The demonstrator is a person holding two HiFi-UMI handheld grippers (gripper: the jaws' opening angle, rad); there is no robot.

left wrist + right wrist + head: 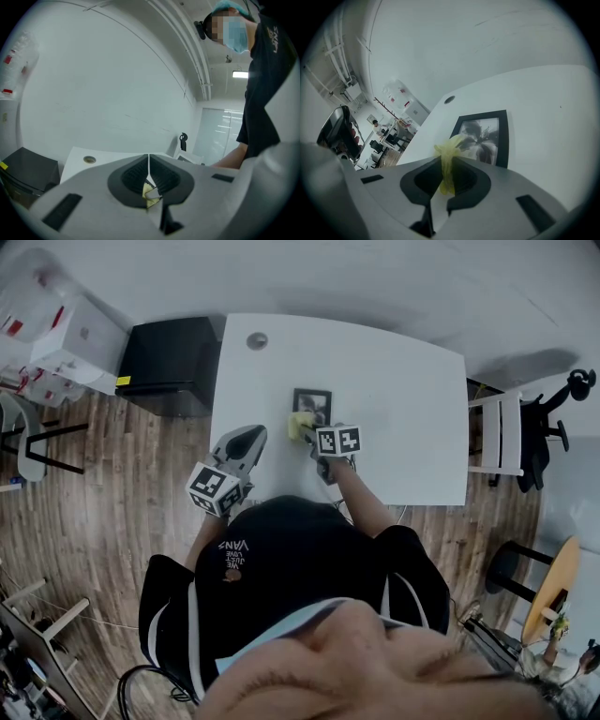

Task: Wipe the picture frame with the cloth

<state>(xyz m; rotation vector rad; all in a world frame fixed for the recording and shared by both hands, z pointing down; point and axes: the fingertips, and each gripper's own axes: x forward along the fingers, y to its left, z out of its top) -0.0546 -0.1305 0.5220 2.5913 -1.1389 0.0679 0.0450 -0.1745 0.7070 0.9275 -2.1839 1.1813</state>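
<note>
The frame [311,407] is seen lying flat near the middle of the white table [403,381], dark-bordered, with a greyish flower print under the glass. The yellow cloth [447,161] is pinched between the jaws of the right gripper [312,432]; the jaws are closed tight on it, and a bunched end sticks out past the tips. In the right gripper view that bunch is seen over the frame's near left corner; in the head view the cloth sits at the frame's near edge, but actual contact with the glass cannot be told. The right gripper is held just in front of the frame, with its marker cube toward the person. The left gripper [255,434] is held left of the frame and apart from it, over the table's left near edge, tips angled toward the cloth. Its jaws are pressed together with only a thin slit left and nothing gripped between the pads; a sliver of yellow is glimpsed through the gap lower down. A round grommet [257,340] is set in the table's far left corner. A black cabinet [173,362] stands against the table's left side. A white chair [502,432] is placed at the right edge. Wood flooring is seen around the table.
</note>
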